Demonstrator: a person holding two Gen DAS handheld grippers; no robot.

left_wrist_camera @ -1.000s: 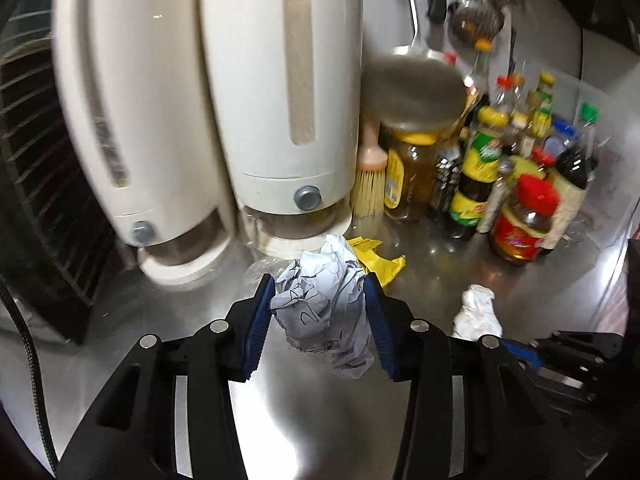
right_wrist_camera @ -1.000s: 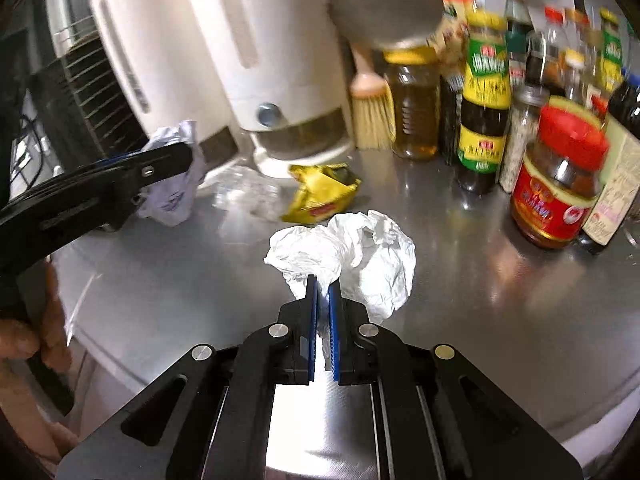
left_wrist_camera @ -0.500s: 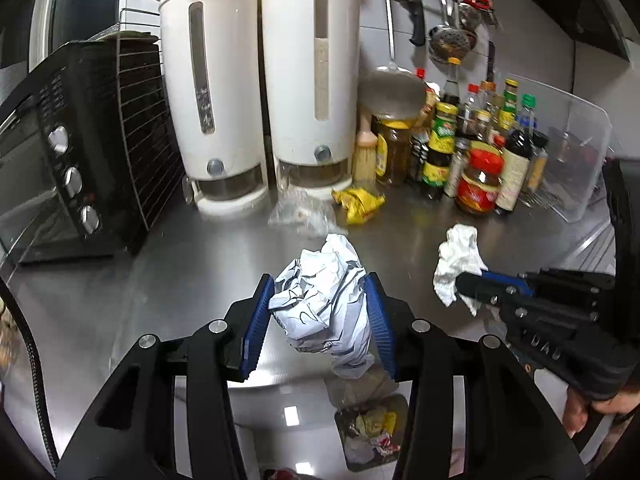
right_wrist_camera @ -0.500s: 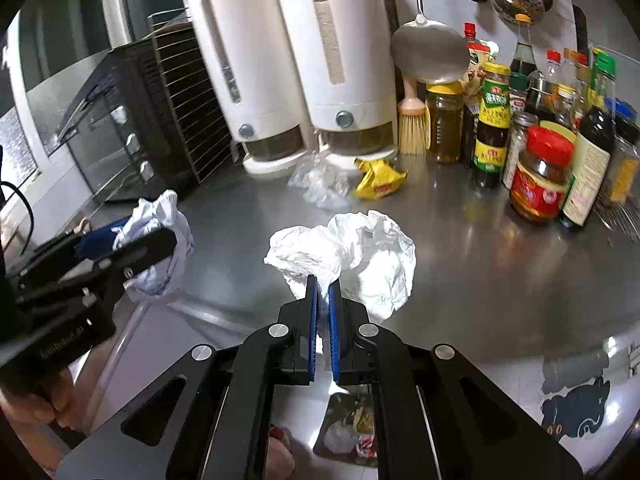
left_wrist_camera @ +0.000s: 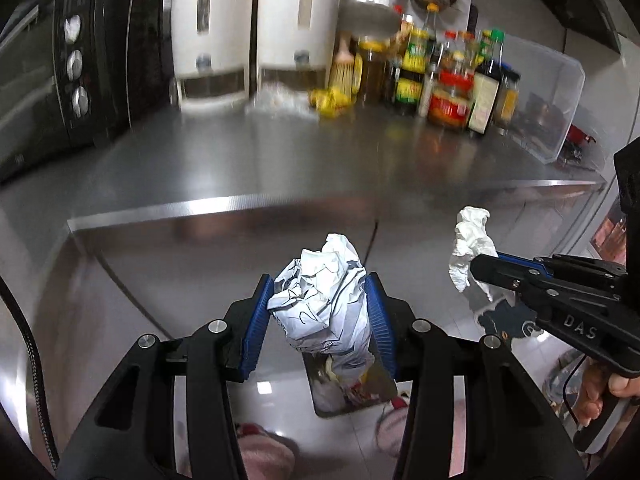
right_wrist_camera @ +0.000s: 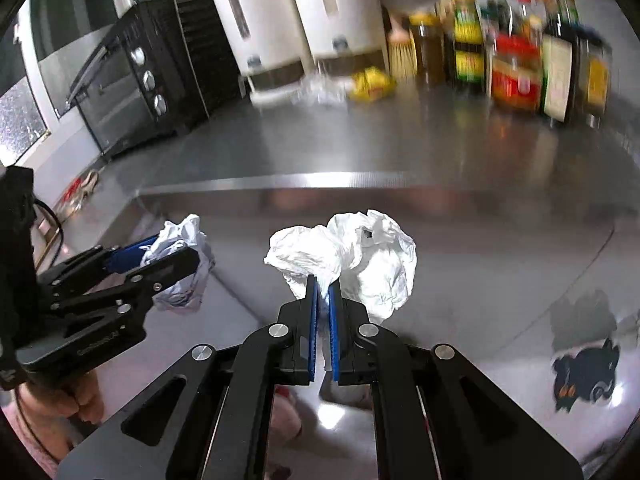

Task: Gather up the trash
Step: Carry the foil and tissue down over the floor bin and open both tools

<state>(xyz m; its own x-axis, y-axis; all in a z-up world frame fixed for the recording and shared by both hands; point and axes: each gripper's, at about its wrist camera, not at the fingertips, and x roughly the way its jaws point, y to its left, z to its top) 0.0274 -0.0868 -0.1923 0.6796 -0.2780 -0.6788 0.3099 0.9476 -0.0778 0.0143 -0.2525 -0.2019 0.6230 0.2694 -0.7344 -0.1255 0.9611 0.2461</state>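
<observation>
My left gripper [left_wrist_camera: 320,292] is shut on a crumpled ball of printed white paper [left_wrist_camera: 320,300] and holds it in the air in front of the steel counter, above a trash bin [left_wrist_camera: 352,392] on the floor. My right gripper [right_wrist_camera: 325,284] is shut on a crumpled white tissue [right_wrist_camera: 360,256], also held off the counter's front edge. Each gripper shows in the other's view: the right one with its tissue [left_wrist_camera: 472,248], the left one with its paper [right_wrist_camera: 180,256]. A yellow wrapper [left_wrist_camera: 330,100] and a clear plastic scrap [left_wrist_camera: 280,100] lie at the back of the counter.
Two white dispensers [left_wrist_camera: 256,28] and a black oven [left_wrist_camera: 80,60] stand at the back left. Several sauce bottles and jars [left_wrist_camera: 448,80] and a clear plastic box [left_wrist_camera: 548,100] stand at the back right. The counter's front edge [left_wrist_camera: 280,204] runs across the view.
Both grippers have pulled back off the counter and lowered, each still holding its trash. The counter edge now lies ahead of them and the trash bin on the floor shows closer under the left gripper.
</observation>
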